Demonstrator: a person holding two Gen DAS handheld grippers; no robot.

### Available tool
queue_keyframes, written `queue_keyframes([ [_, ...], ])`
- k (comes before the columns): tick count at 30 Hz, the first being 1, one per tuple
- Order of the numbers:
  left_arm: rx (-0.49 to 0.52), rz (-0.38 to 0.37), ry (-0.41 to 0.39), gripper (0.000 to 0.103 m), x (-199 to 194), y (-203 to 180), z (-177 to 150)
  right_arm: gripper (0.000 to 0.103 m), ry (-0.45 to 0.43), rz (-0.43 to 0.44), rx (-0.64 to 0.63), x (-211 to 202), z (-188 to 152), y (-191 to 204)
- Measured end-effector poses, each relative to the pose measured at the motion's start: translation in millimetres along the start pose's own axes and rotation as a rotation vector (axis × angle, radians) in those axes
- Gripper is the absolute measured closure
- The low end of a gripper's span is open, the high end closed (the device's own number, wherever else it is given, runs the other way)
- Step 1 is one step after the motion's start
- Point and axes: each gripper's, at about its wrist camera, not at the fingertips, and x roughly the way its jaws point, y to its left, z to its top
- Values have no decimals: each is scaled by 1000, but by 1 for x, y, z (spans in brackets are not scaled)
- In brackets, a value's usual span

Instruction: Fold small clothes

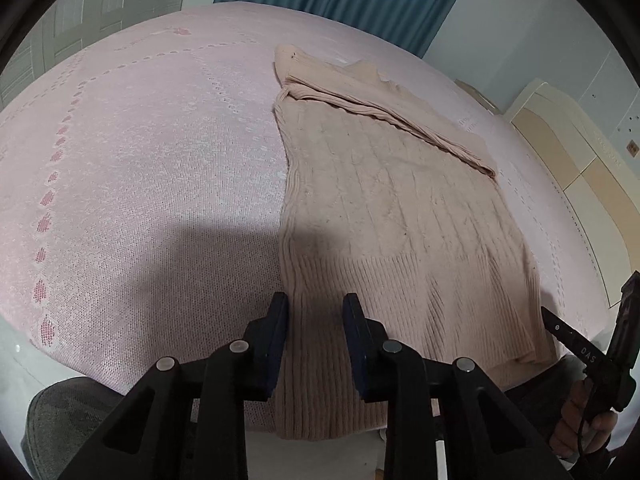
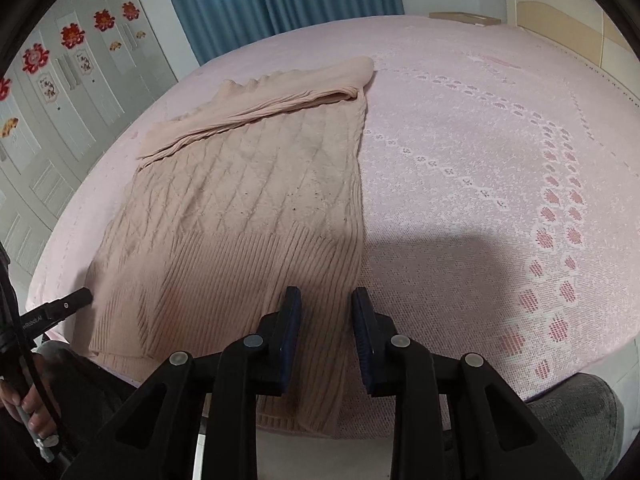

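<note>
Your left gripper [image 1: 316, 306] and right gripper [image 2: 326, 300] tilt downward over the sweater's [image 1: 400, 220] near hem, jaws narrowly parted, not clamping.

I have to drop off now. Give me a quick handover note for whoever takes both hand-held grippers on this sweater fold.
Left hand-held gripper: jaws apart over the sweater's near left hem corner, fabric between them, not pinched.
Right hand-held gripper: jaws apart over the near right hem corner, same state.
Sweater: flat on the pink bedspread, hem hanging over the near edge.
Done: a sleeve lies folded across the top.
Left: probably grip both hem corners and fold the hem up toward the collar.
</note>
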Motion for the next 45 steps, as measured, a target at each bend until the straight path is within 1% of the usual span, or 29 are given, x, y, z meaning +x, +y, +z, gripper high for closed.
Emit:
queue_keyframes([
  [1,0,3,-5,77,-1,0,0,75,1,16,15,-1,1,-3],
  [3,-2,17,-12,88,-2,0,-1,76,4,50,43,-2,2,-7],
  [6,-19,15,-21,95,-4,3,-1,75,2,81,71,-4,3,-10],
  [13,-49,-17,-1,95,-5,10,-1,76,-36,107,61,-13,3,-6],
  [16,-58,-27,10,95,-3,11,-1,75,-36,107,47,-12,3,-3],
  [17,-61,-29,12,93,-3,12,-1,74,-30,104,41,-11,3,-2],
  [22,-70,-38,18,90,-2,12,-1,73,-15,82,22,-7,1,2],
  [25,-61,-38,18,87,-1,10,-2,72,-3,73,27,-4,1,0],
  [27,-52,-43,19,81,0,7,-1,70,11,65,30,-1,1,0],
  [30,-23,-42,15,75,0,2,-2,70,14,58,20,0,0,1],
  [34,6,-22,9,73,-1,-4,-3,70,12,44,4,0,-1,3],
  [45,5,-24,8,71,0,-3,-3,69,10,36,-4,0,-2,5],
])
